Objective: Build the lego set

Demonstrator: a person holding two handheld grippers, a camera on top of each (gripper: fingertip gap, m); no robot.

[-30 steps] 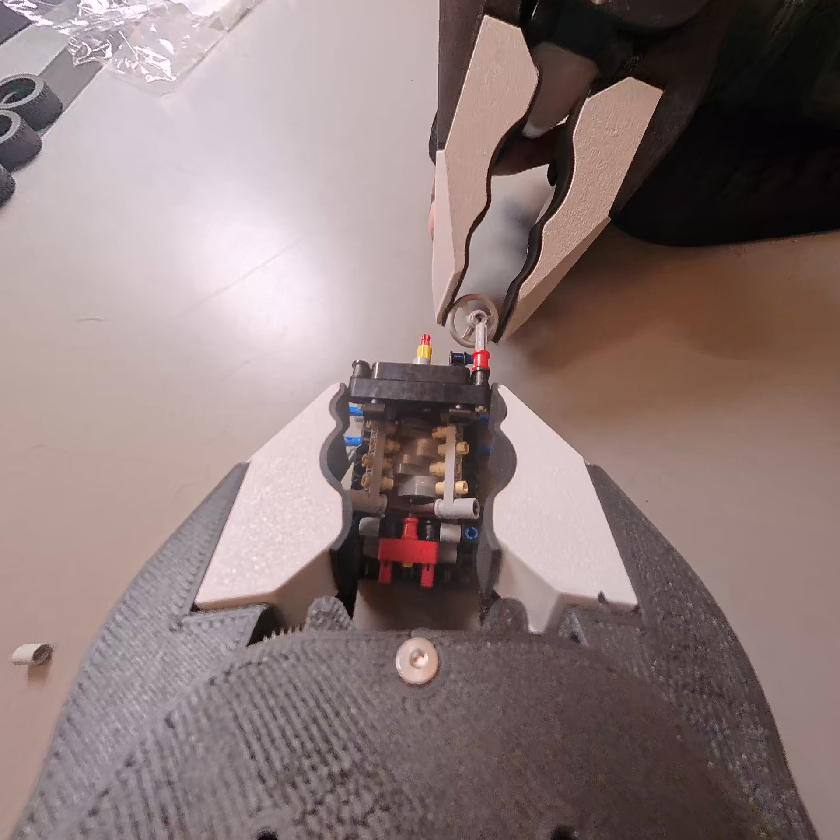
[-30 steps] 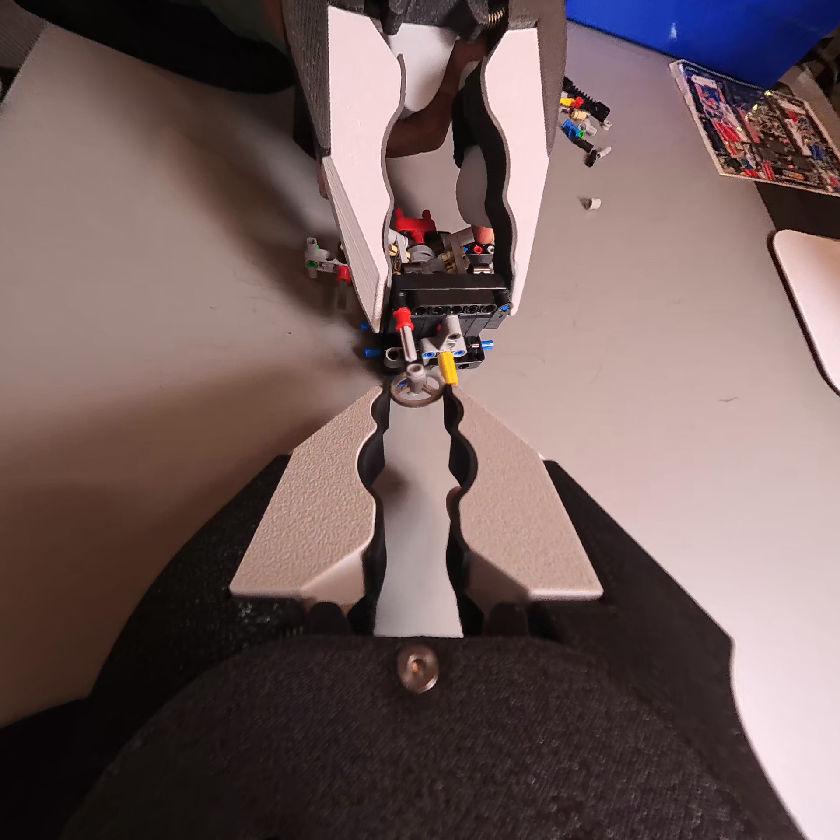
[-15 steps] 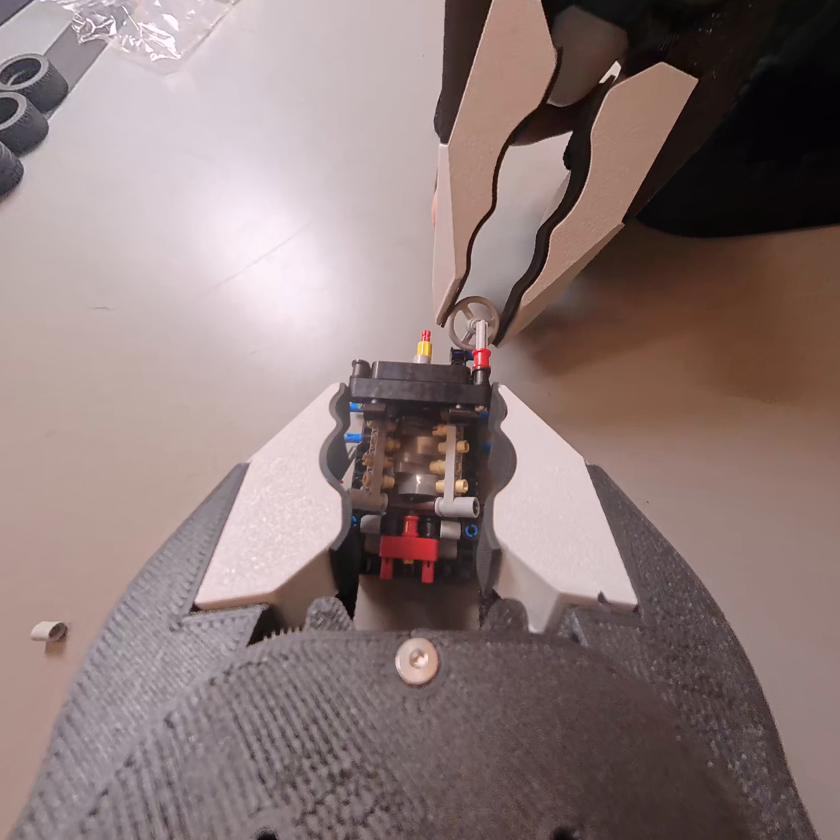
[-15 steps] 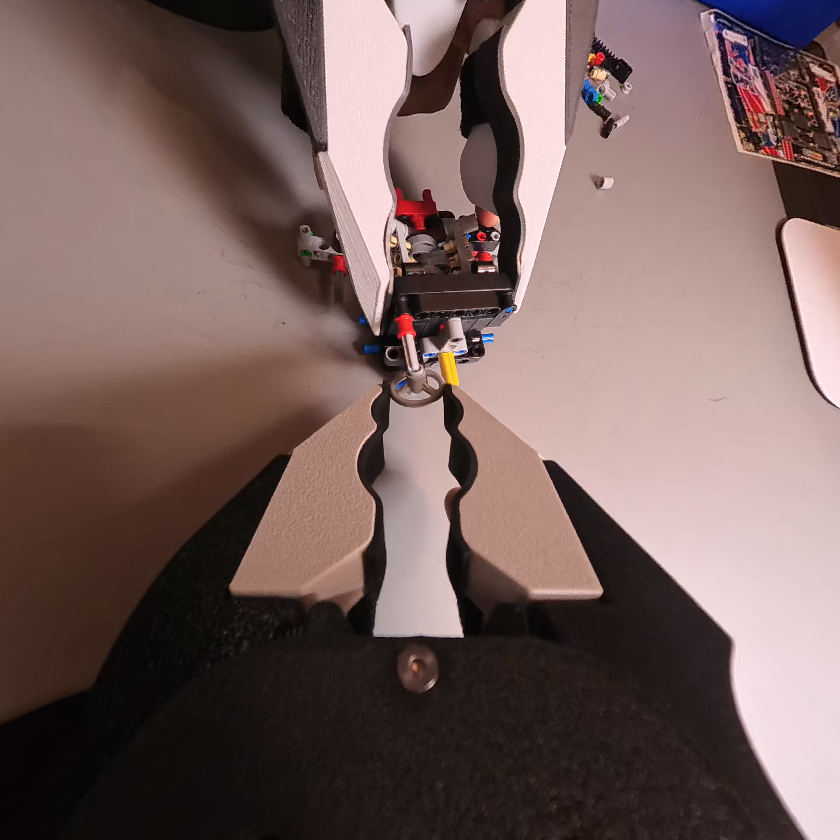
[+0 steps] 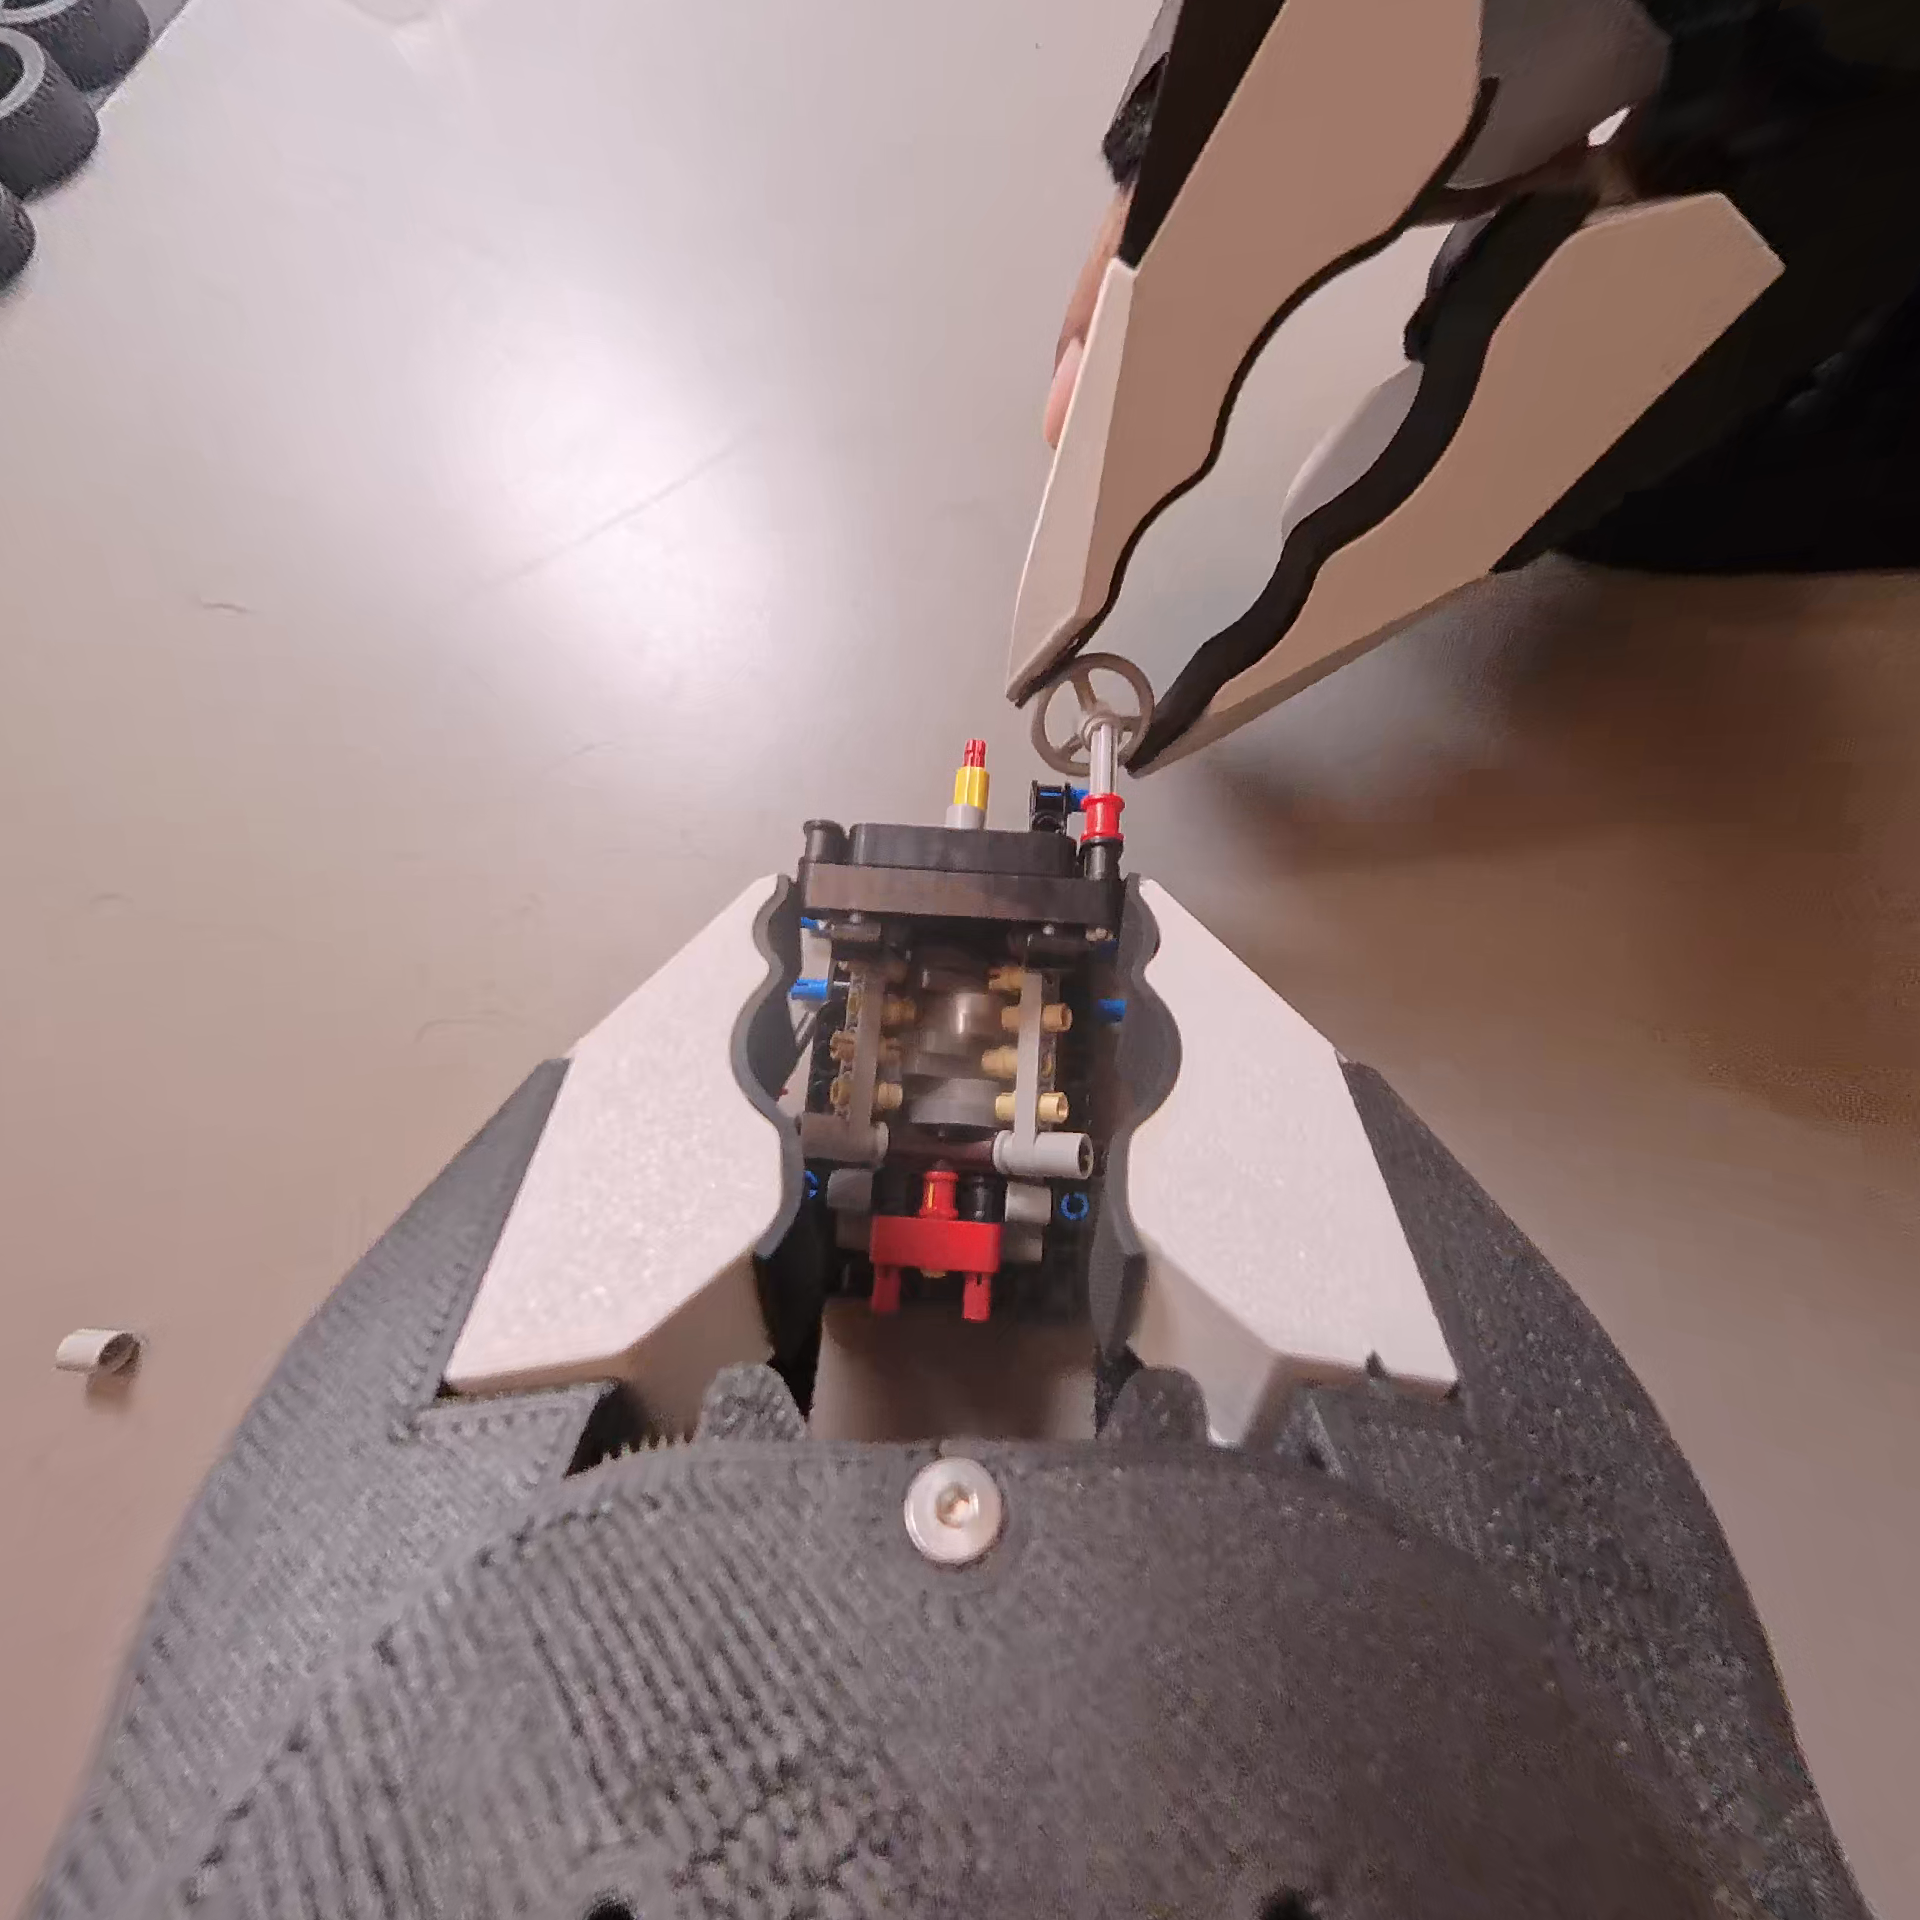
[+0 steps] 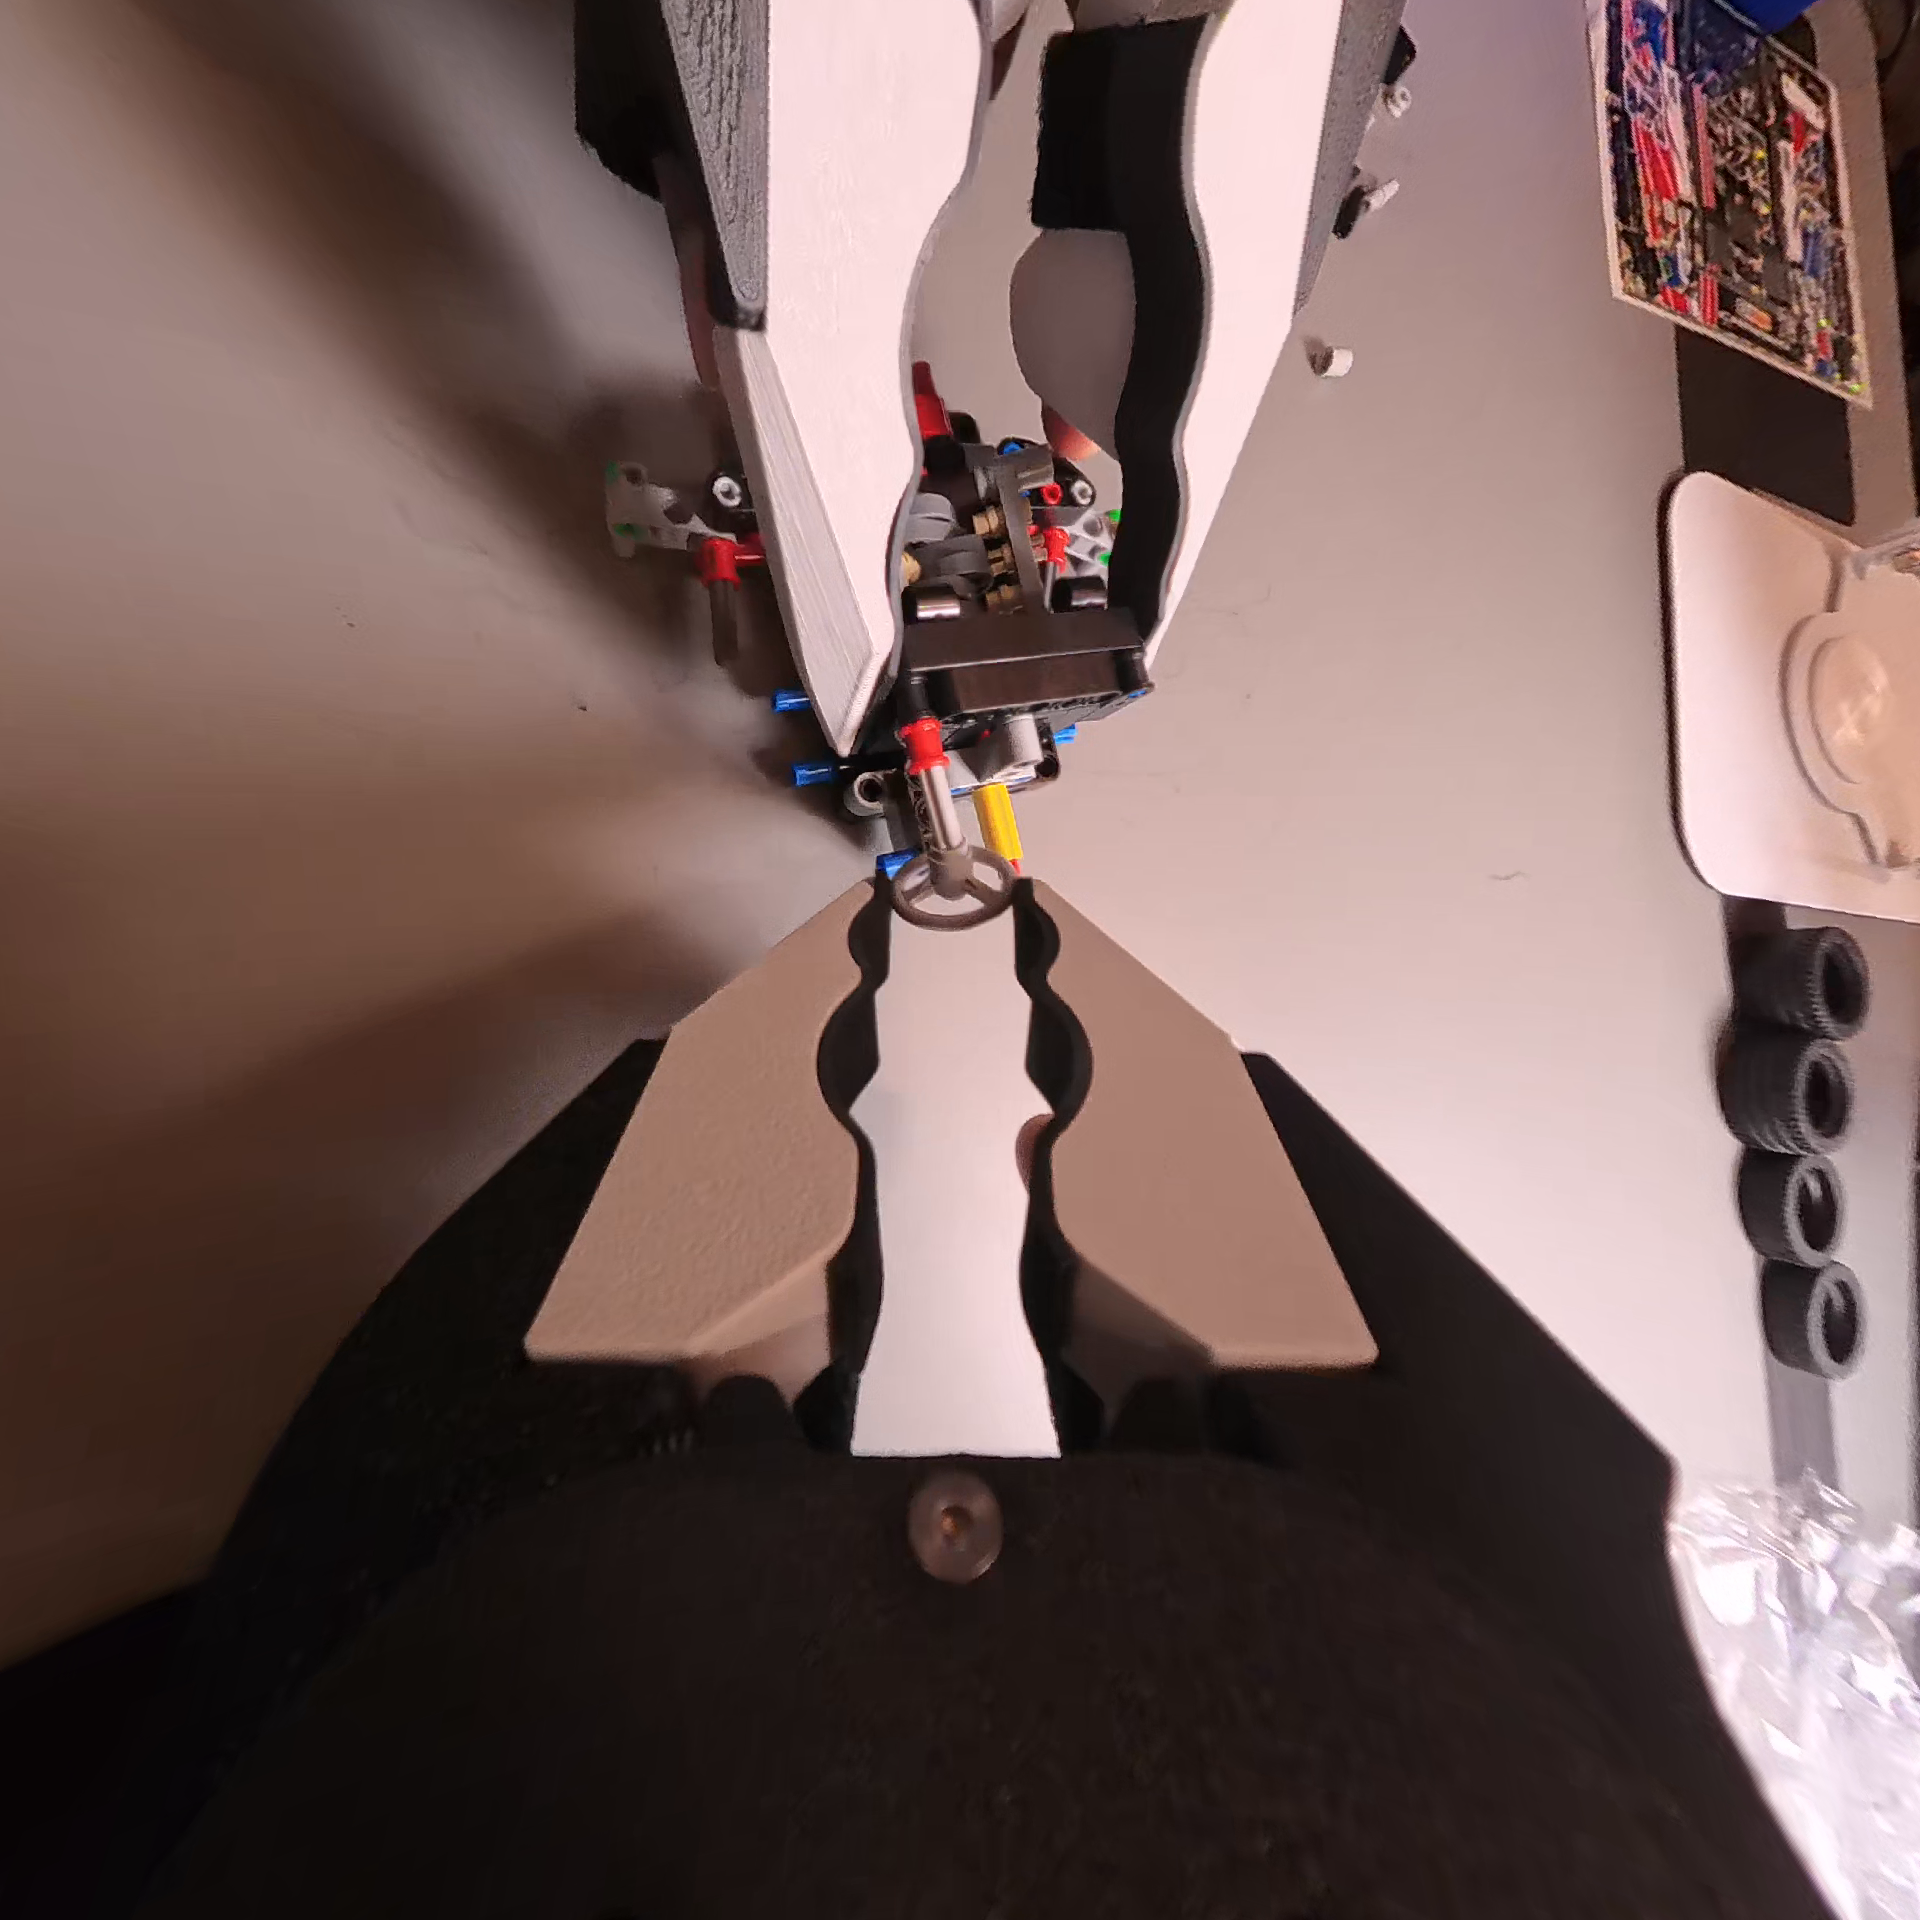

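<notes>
My left gripper [image 5: 961,904] is shut on the lego assembly [image 5: 951,1049], a black frame with tan pins, grey beams and a red piece at the near end. It holds the assembly level above the table. A grey steering wheel [image 5: 1091,710] sits on a grey axle with a red bush at the assembly's far right corner. My right gripper [image 6: 951,883] is shut on the steering wheel [image 6: 951,891] at its fingertips. In the right wrist view the assembly [image 6: 1023,665] sits between the left gripper's white fingers [image 6: 831,436]. A yellow-tipped axle [image 5: 971,784] stands beside the wheel's axle.
A small grey bush [image 5: 99,1351] lies on the table at the left. Black tyres [image 6: 1803,1132] stand in a row at the right, with a white tray [image 6: 1756,707], an instruction booklet [image 6: 1735,187] and a clear plastic bag [image 6: 1808,1621]. A small loose sub-assembly [image 6: 675,520] lies left of the left gripper. Left and right tips are no more than a few centimetres apart.
My right gripper has swung round to the right and tilted while holding the steering wheel; the wheel has turned with it. The left gripper holds the assembly as before.
</notes>
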